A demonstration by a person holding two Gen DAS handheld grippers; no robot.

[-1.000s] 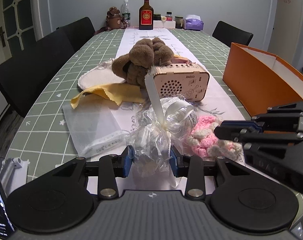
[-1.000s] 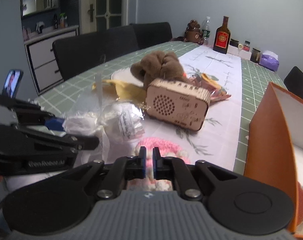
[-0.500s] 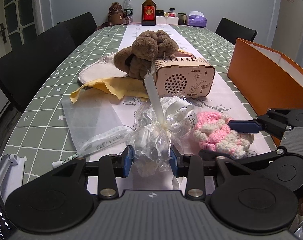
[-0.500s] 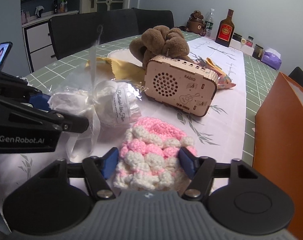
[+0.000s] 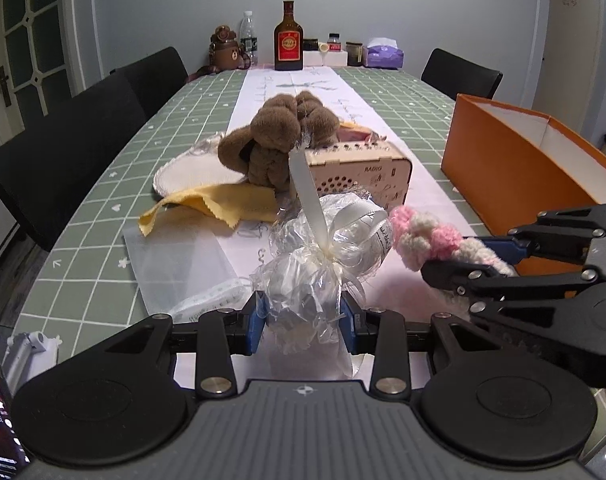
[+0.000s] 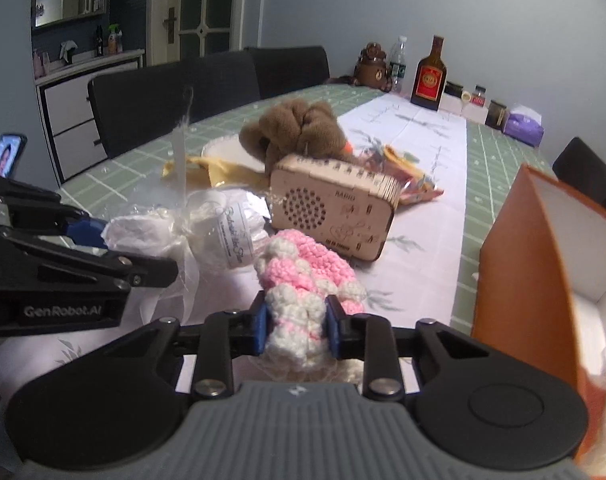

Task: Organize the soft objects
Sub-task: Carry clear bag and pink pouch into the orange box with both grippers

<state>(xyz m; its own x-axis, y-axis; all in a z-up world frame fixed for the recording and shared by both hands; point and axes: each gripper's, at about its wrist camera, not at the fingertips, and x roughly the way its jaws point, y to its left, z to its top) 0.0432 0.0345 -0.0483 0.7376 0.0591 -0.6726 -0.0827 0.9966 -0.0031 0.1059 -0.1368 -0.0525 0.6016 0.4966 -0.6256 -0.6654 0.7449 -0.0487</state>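
Note:
My left gripper [image 5: 303,316] is shut on a clear cellophane bundle [image 5: 323,252] tied with a white ribbon, low over the white runner. In the right wrist view the same bundle [image 6: 223,224] sits in the left gripper [image 6: 131,252]. A pink and white crochet piece [image 6: 303,268] is squeezed between the blue pads of my right gripper [image 6: 295,320], whose jaws are closing on it. From the left wrist view the crochet piece [image 5: 427,236] sticks out of the right gripper [image 5: 463,258], raised off the table. An open orange box [image 5: 515,168] stands at the right.
A brown plush toy [image 5: 279,140] leans on a wooden radio [image 5: 363,176] mid-table, with a yellow cloth [image 5: 219,200], a round white cloth [image 5: 191,172] and a mesh pouch [image 5: 175,260] to the left. Bottles [image 5: 288,40] stand at the far end. Black chairs [image 5: 59,160] line the sides.
The right gripper opened around the crochet piece, then closed on it and raised it off the table. The left gripper kept still with the bundle.

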